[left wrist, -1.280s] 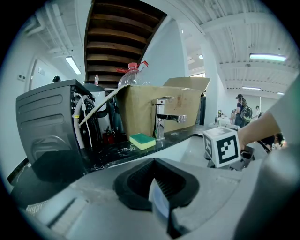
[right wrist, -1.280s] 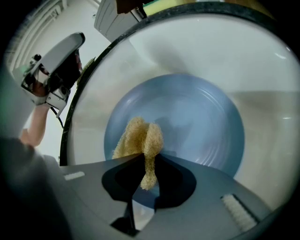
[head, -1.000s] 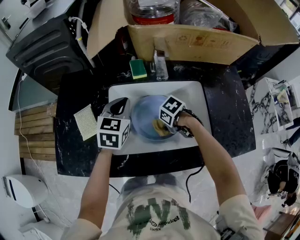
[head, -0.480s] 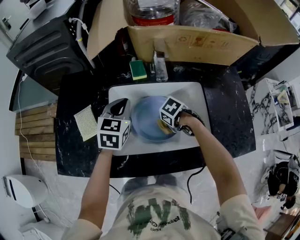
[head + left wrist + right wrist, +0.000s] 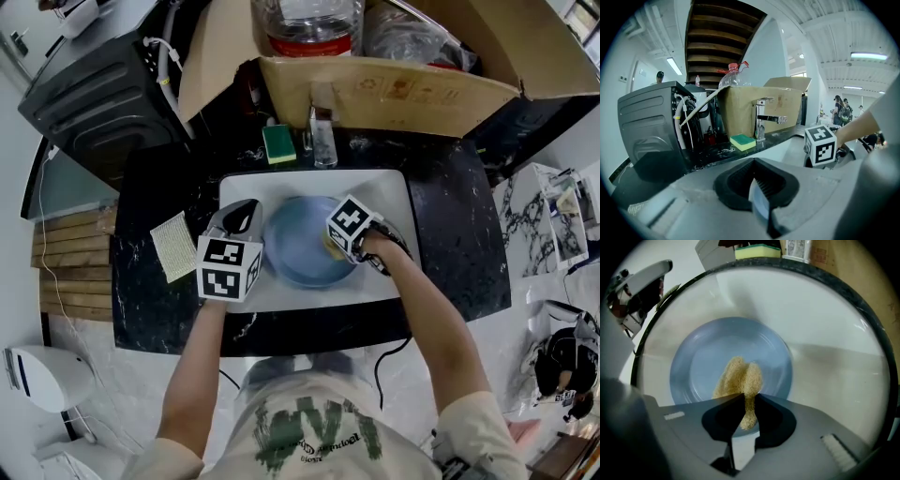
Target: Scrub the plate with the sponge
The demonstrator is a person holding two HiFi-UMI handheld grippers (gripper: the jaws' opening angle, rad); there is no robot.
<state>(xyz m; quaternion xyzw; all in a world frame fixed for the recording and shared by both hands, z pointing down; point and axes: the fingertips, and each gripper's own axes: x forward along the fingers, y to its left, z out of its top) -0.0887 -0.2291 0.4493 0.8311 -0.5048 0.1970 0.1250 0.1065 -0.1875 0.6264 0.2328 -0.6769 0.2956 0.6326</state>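
A blue plate lies in the white sink basin. My left gripper is shut on the plate's left rim; in the left gripper view a sliver of blue rim shows between the jaws. My right gripper is over the plate's right side, shut on a tan sponge mostly hidden under its marker cube. In the right gripper view the folded sponge sticks out of the right gripper onto the plate.
A green and yellow sponge lies on the black counter behind the sink, next to the faucet. Behind those stands an open cardboard box. A woven pad lies left of the sink, with a black appliance at far left.
My right gripper has slid the sponge from the plate's front middle toward its right side. The left gripper has kept its hold on the rim.
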